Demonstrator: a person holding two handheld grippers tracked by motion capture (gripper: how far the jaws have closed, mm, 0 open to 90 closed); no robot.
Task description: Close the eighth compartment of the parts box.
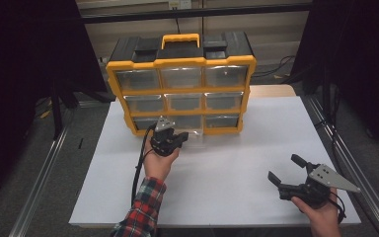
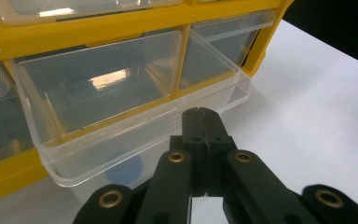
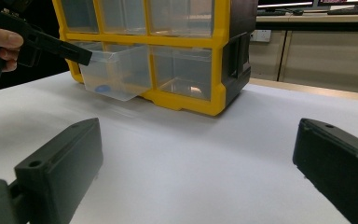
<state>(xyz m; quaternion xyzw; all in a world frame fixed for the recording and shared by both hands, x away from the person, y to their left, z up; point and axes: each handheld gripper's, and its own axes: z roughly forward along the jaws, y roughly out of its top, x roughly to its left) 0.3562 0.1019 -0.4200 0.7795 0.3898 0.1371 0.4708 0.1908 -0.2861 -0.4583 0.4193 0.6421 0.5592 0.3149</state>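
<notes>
A yellow and black organizer (image 1: 180, 89) with clear plastic drawers stands at the back of the white tabletop. Its bottom middle drawer (image 2: 121, 93) is pulled partway out, and a small blue round thing (image 2: 123, 170) lies on its floor. My left gripper (image 2: 200, 112) is shut, its tips resting against the front wall of that drawer; whether they pinch its lip I cannot tell. The right gripper view shows the same left gripper (image 3: 86, 56) touching the rim of the drawer (image 3: 114, 70). My right gripper (image 1: 284, 168) stands open above the table at the front right, with nothing between its fingers (image 3: 60, 158).
The white tabletop (image 1: 227, 163) reaches from the organizer to the front edge. Metal rails run along both sides of the table. Dark curtains hang at left and right. A carry handle (image 1: 180, 39) sits on top of the organizer.
</notes>
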